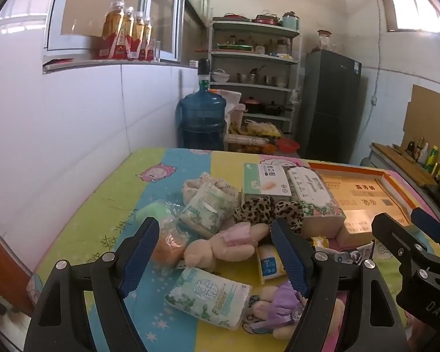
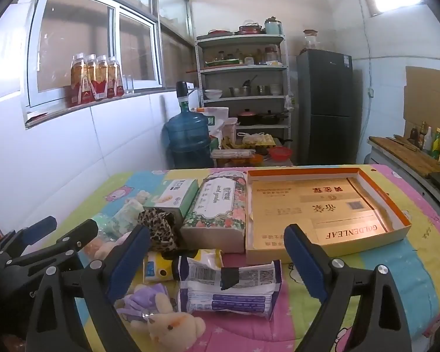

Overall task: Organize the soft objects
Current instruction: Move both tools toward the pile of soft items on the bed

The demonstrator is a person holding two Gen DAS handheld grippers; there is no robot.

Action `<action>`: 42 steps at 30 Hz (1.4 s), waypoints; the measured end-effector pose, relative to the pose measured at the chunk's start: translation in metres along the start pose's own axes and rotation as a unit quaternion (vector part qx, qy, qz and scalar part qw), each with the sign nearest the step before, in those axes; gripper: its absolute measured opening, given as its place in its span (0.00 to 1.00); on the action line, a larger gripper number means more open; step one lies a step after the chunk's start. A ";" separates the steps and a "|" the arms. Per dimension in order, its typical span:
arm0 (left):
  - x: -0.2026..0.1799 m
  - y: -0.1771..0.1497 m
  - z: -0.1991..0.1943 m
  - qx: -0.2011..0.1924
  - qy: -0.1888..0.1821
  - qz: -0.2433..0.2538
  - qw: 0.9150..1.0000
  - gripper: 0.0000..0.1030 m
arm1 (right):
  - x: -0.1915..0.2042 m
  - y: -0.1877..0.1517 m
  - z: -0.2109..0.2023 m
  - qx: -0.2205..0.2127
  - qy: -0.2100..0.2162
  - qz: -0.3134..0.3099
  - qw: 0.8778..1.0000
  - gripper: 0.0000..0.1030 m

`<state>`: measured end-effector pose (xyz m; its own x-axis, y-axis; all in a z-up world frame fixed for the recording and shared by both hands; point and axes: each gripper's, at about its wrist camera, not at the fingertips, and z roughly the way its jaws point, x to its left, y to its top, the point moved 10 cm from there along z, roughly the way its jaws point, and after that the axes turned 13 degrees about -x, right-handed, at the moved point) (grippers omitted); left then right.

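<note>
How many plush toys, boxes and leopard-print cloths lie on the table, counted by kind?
Plush toys: 2 (pink-dressed toy, purple-dressed toy)
Boxes: 3 (green-white box, floral box, open orange-rimmed box)
Leopard-print cloth: 1
Total: 6

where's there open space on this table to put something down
The shallow orange-rimmed box holds nothing. The tablecloth is bare between the wall and the pile, and again to the right of the box. It is crowded around the tissue packs, plush rabbits, leopard cloth and floral carton.
</note>
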<state>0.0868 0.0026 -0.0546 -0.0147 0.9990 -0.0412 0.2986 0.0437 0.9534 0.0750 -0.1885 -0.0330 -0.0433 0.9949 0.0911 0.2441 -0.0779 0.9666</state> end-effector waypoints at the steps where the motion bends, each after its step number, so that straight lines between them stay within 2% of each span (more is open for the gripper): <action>1: 0.000 0.000 0.000 -0.001 0.000 0.000 1.000 0.78 | 0.000 0.000 -0.001 0.000 0.001 -0.001 1.000 0.90; 42: 0.000 -0.004 -0.002 -0.004 -0.012 -0.010 1.000 0.78 | 0.019 -0.004 0.002 0.008 0.031 -0.004 0.999 0.90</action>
<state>0.0839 0.0027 -0.0575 0.0030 0.9978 -0.0665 0.2905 0.0628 0.9548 0.0752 -0.1690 -0.0360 -0.1061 0.9895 0.0981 0.2591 -0.0677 0.9635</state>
